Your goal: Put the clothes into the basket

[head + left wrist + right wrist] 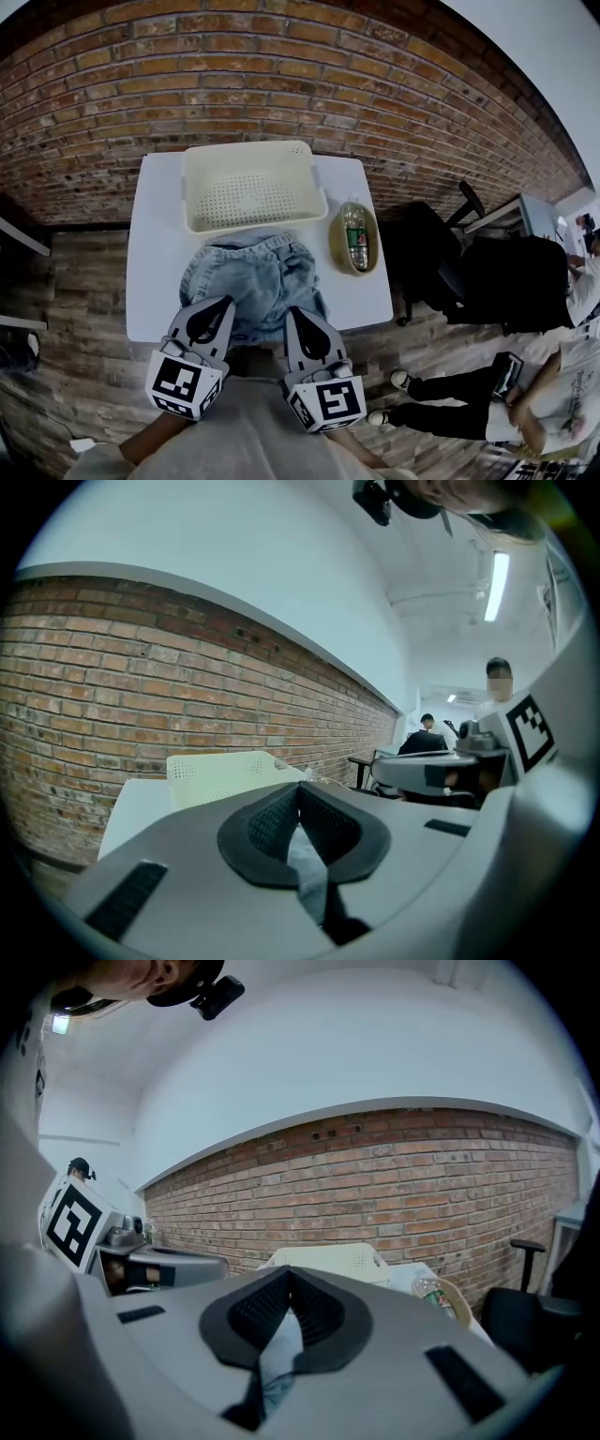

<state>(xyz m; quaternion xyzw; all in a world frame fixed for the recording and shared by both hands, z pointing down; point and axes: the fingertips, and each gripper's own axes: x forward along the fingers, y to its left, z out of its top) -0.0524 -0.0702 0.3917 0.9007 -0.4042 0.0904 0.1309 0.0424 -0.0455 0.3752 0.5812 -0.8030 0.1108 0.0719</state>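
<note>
Head view: on the white table (155, 262), our left gripper (221, 305) and right gripper (296, 317) are both clamped on the near hem of the crumpled light-blue denim garment (253, 277). We judge it soft, limp and weighty, so two spread hem grips suit it. The perforated cream plastic basket (192, 187) stands just beyond.

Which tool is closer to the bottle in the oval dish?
Right. The right tool grips the denim garment just left of the bottle, on the person's side; the left tool grips it farther left.

Brick wall (281, 75) is seen at 12 o'clock, white table (155, 244) centred, black office chair (433, 251) at 3 o'clock, plank floor (75, 272) underneath.
</note>
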